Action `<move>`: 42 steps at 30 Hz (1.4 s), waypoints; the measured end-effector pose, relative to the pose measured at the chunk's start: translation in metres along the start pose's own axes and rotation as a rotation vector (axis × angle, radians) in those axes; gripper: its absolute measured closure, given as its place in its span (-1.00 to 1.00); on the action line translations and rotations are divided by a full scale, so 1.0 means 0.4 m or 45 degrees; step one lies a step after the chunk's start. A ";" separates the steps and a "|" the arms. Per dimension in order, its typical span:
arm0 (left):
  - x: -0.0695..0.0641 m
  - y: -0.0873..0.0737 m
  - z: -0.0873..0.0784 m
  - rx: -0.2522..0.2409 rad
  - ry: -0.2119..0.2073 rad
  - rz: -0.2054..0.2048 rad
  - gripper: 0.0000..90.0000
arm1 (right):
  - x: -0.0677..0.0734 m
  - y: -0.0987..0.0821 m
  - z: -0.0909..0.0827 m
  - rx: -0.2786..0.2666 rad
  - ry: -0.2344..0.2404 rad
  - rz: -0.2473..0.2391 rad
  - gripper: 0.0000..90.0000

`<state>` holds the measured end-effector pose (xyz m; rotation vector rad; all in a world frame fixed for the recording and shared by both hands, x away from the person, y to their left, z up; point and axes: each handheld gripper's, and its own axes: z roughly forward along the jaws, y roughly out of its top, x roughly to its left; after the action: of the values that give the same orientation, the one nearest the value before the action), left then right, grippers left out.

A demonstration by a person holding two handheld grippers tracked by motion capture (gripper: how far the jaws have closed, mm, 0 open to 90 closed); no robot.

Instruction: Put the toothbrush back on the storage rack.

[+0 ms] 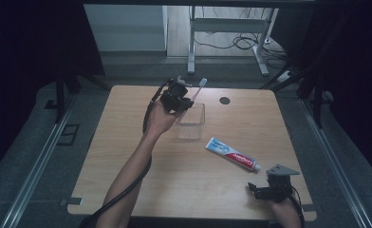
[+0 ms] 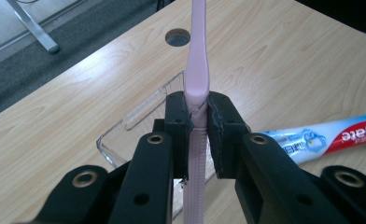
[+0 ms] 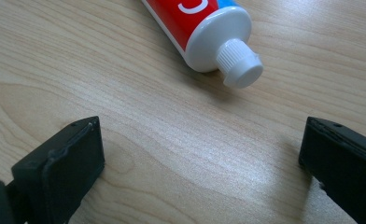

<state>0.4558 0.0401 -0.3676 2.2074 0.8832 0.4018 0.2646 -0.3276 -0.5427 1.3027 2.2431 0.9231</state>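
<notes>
Two tongs (image 1: 180,97) (image 3: 202,161), left raised over tray (image 1: 199,124).

The toothbrush (image 2: 197,70) is pale pink; the container (image 1: 191,122) beneath it is clear and colourless. The toothpaste tube (image 1: 232,154), right of the container, is white with a red band, blue print and a white ribbed cap (image 3: 239,65). The table (image 1: 250,123) shows light wood grain with one dark round hole (image 1: 225,100) behind the container.
</notes>
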 end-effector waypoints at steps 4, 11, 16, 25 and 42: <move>0.002 -0.001 0.019 -0.013 0.010 -0.006 0.76 | 0.000 0.000 0.000 0.000 0.000 0.000 -1.00; 0.012 -0.007 0.049 -0.040 0.023 -0.033 0.76 | 0.000 0.000 0.000 0.000 0.000 0.000 -1.00; 0.017 -0.010 0.060 -0.051 0.035 -0.041 0.76 | 0.000 0.000 0.000 0.000 0.001 0.000 -1.00; 0.024 -0.020 0.082 -0.069 0.046 -0.063 0.76 | 0.000 0.000 0.000 0.000 0.000 -0.001 -1.00; 0.020 -0.042 0.138 -0.063 0.050 -0.074 0.76 | 0.000 0.000 0.000 -0.001 0.000 -0.002 -1.00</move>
<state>0.4819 0.0264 -0.4178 2.1297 0.9462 0.4364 0.2646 -0.3276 -0.5428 1.3006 2.2437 0.9233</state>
